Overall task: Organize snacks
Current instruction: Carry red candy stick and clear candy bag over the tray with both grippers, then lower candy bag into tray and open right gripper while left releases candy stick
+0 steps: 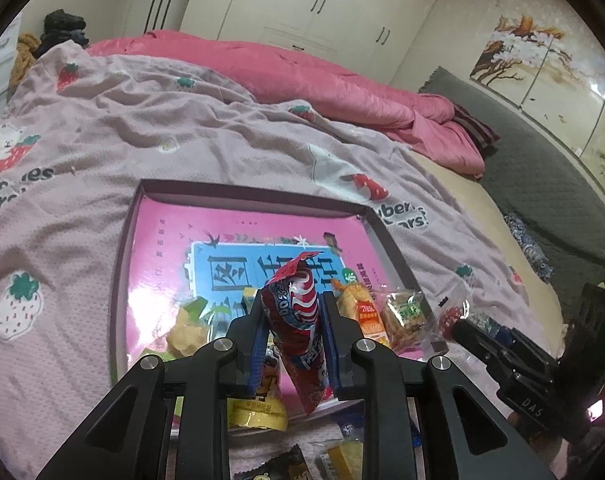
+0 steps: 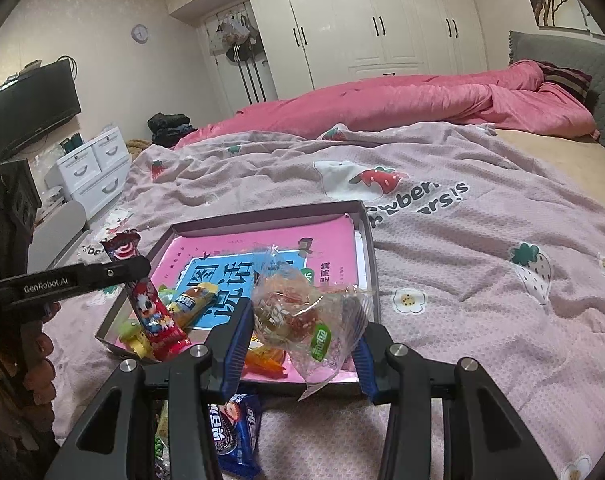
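My left gripper (image 1: 292,300) is shut on a long red snack packet (image 1: 300,328) and holds it upright over the near end of a shallow pink box (image 1: 238,224) on the bed. The same packet (image 2: 150,304) shows at left in the right wrist view. My right gripper (image 2: 302,312) is shut on a clear bag of snacks (image 2: 298,316), held above the box's near right corner (image 2: 368,248). Several small packets (image 1: 366,312) lie in the box's near end.
A blue Oreo packet (image 2: 236,428) and other loose snacks (image 1: 342,456) lie on the pink strawberry blanket (image 2: 482,240) in front of the box. A pink quilt (image 2: 402,100) is bunched at the far side. White drawers (image 2: 94,168) and a TV (image 2: 30,108) stand at left.
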Available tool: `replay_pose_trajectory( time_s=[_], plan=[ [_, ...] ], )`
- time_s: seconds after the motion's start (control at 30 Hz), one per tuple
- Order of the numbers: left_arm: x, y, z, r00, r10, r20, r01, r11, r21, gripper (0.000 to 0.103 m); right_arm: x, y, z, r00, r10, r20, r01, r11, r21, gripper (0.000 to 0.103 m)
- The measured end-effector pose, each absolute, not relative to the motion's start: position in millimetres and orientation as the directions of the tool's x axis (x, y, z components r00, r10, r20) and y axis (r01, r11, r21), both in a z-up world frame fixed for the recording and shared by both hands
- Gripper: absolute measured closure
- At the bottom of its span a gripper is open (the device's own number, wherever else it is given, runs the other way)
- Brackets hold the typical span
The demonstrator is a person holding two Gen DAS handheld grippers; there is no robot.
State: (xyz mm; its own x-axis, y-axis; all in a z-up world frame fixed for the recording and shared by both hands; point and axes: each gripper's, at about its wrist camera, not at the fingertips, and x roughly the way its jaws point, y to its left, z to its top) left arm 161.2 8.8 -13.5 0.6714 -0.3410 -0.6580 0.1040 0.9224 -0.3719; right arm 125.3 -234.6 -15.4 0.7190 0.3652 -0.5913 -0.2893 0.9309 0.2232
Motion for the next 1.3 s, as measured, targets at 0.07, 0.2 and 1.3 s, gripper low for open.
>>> replay_pose_trajectory(
  time_s=[0.07, 0.2, 1.3],
  plan=[
    [162, 6, -17, 0.664, -0.345, -0.663, 0.108, 0.922, -0.371, 0.078, 127, -234, -17, 0.715, 0.371, -0.592, -0.295, 0.929, 0.225, 0.057],
    [162, -3, -25, 0.647, -0.345, -0.680, 0.125, 0.928, -0.352, 0.078, 130, -230, -19, 0.706, 0.383, -0.597, -0.312, 0.923, 0.223, 0.057],
    [163, -4, -37, 0.612, -0.339, -0.714, 0.116, 0.932, -0.343, 0.078, 147, -210, -41, 0.679, 0.360, -0.640, -0.362, 0.922, 0.134, 0.056]
  ],
)
